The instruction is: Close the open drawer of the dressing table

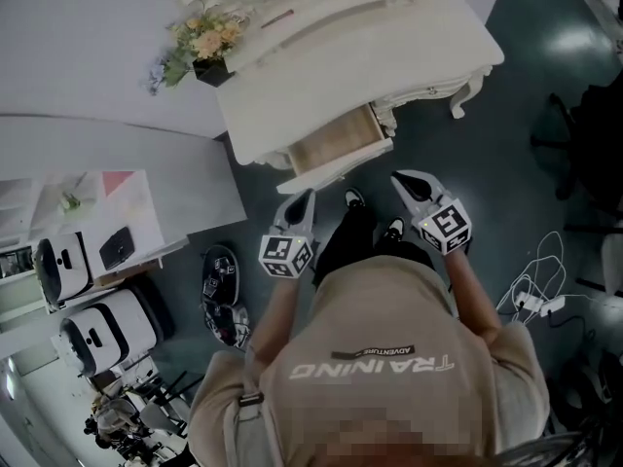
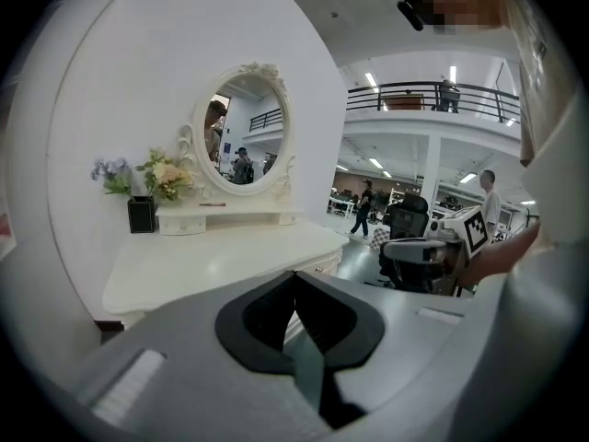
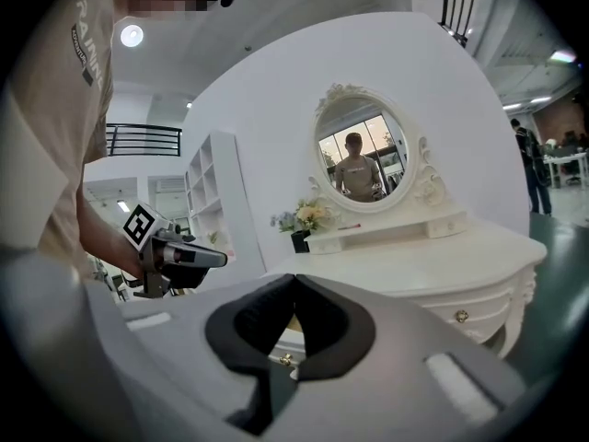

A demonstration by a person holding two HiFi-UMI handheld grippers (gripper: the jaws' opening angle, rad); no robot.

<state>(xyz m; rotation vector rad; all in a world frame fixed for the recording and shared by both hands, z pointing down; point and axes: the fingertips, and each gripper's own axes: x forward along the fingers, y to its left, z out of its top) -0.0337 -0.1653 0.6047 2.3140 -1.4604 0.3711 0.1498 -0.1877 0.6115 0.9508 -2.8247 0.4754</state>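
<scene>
The white dressing table (image 1: 370, 47) stands ahead with its drawer (image 1: 336, 146) pulled out toward me, pale wood showing inside. My left gripper (image 1: 304, 200) hovers just short of the drawer's front left, jaws shut and empty. My right gripper (image 1: 402, 181) is level with the drawer's right end, also shut on nothing. In the right gripper view the drawer's brass knob (image 3: 283, 360) shows just below the closed tips (image 3: 294, 279), and the left gripper (image 3: 179, 256) is at left. The left gripper view shows the tabletop (image 2: 212, 265) beyond the closed tips (image 2: 294, 274).
An oval mirror (image 3: 363, 150) and a black vase of flowers (image 1: 204, 52) stand on the table. A white shelf unit (image 1: 78, 241) is at left, shoes (image 1: 222, 285) lie on the floor beside me, and cables with a power strip (image 1: 535, 302) are at right.
</scene>
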